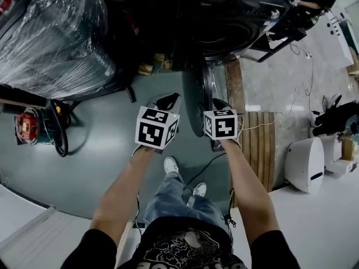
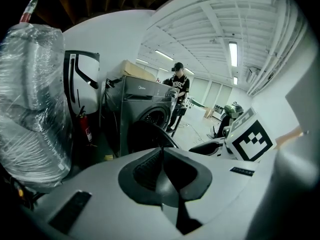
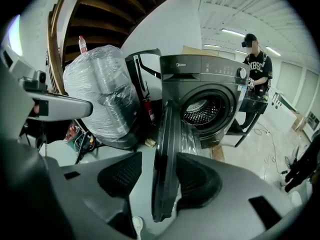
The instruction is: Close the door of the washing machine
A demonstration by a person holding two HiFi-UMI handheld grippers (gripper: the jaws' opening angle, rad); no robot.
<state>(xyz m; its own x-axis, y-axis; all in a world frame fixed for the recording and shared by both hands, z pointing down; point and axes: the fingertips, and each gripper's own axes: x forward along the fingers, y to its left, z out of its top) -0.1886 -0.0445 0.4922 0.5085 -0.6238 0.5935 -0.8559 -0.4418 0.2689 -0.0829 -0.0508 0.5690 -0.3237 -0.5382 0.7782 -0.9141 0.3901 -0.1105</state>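
The dark grey washing machine (image 1: 224, 21) (image 3: 210, 99) stands ahead with its drum showing. Its round door (image 1: 196, 105) (image 3: 165, 169) is swung wide and seen edge-on, pointing at me. My right gripper (image 1: 220, 102) (image 3: 160, 179) is open, and the door's lower edge sits between its jaws. A gap shows on the left pad's side, and the right pad (image 3: 200, 176) lies close beside the door. My left gripper (image 1: 168, 101) (image 2: 162, 171) hangs left of the door, pads together, nothing in it. The left gripper view also shows the machine (image 2: 145, 109) and door (image 2: 145, 136).
A big plastic-wrapped bundle (image 1: 50, 32) (image 3: 100, 94) stands left of the machine, with a red tool and hose (image 1: 28, 125) on the floor. A wooden pallet (image 1: 261, 144) and a white device (image 1: 305, 164) lie to the right. A person (image 3: 255, 74) stands beside the machine.
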